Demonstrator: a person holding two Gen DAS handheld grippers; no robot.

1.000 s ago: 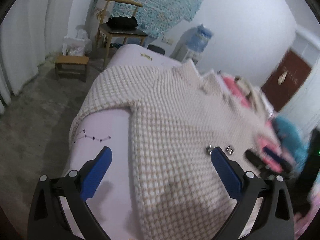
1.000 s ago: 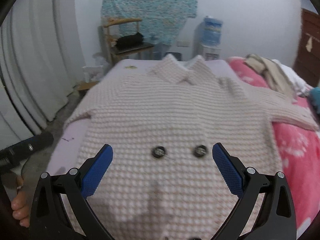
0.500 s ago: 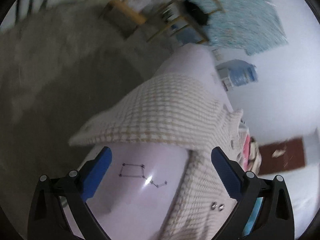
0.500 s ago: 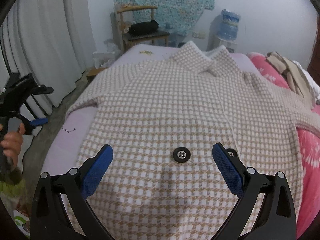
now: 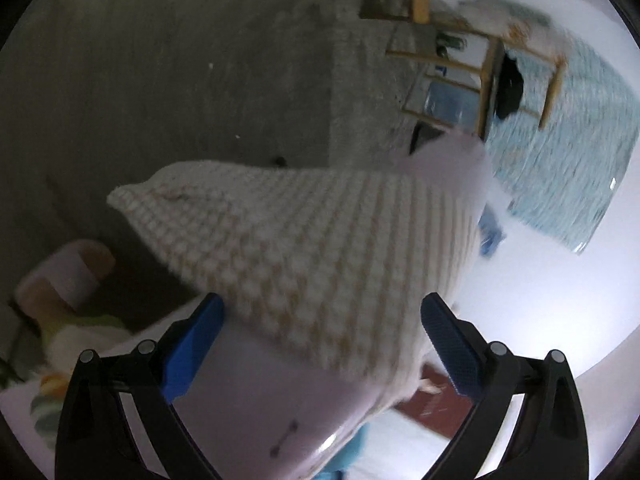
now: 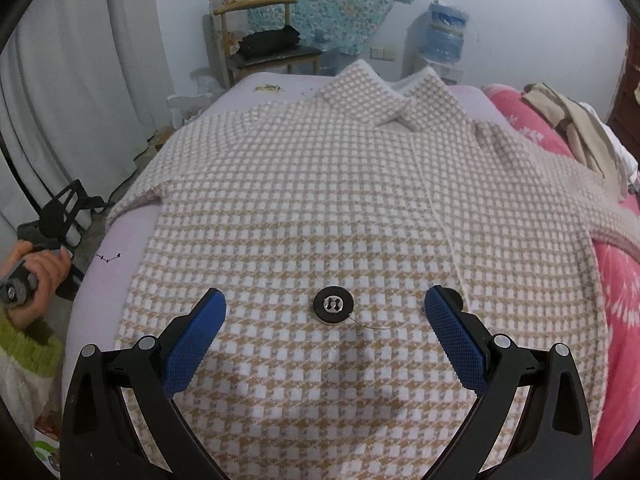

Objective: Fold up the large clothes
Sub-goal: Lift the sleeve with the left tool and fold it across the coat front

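Note:
A cream and tan houndstooth coat [image 6: 340, 200] lies spread flat, front up, on a lilac bed [image 6: 120, 240], collar at the far end. My right gripper [image 6: 326, 318] is open and empty just above its lower front, a black button [image 6: 333, 304] between the fingers. My left gripper [image 5: 320, 330] is open and empty, tilted, at the bed's left edge facing the coat's left sleeve [image 5: 312, 248], which hangs over the edge. It shows in the right wrist view [image 6: 60, 216] held in a hand.
A wooden chair [image 6: 264, 44] with a black bag and a water dispenser [image 6: 444, 36] stand beyond the bed's far end. White curtains [image 6: 80, 80] hang at the left. A pink quilt [image 6: 616, 300] with beige clothes [image 6: 576, 128] lies at the right. Grey floor [image 5: 160, 80] lies beside the bed.
My left gripper has swung off the coat to the bed's left edge and rolled toward the hanging sleeve. My right gripper has moved a little closer to the coat's buttons.

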